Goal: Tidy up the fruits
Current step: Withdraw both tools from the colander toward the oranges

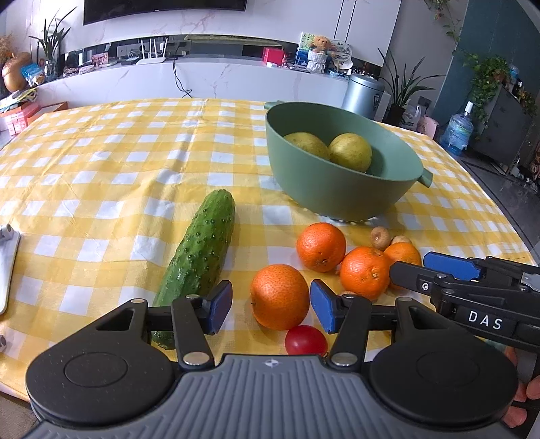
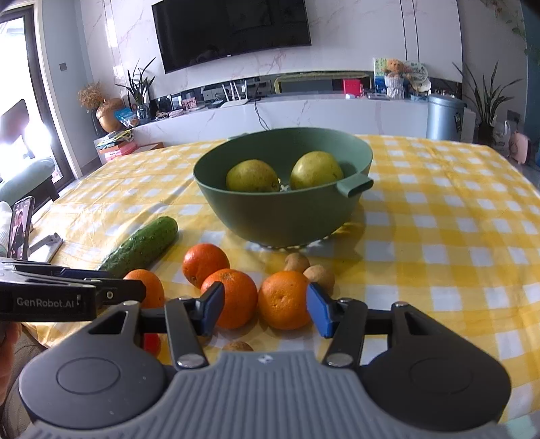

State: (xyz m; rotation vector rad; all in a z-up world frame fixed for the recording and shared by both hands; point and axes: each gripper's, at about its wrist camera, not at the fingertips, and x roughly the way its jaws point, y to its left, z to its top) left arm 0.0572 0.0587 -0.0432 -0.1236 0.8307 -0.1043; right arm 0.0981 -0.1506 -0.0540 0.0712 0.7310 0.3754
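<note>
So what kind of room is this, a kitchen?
More likely a home living and dining room: a big TV hangs on the wall, a teddy bear sits on the long shelf, and fruit lies on a checked tablecloth.

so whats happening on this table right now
A person is sorting fruit with a handheld gripper in each hand. The left gripper straddles one orange, and the right gripper straddles another orange; neither looks gripped yet. Two pears already sit in the green bowl. A cucumber lies on the checked cloth.
</note>
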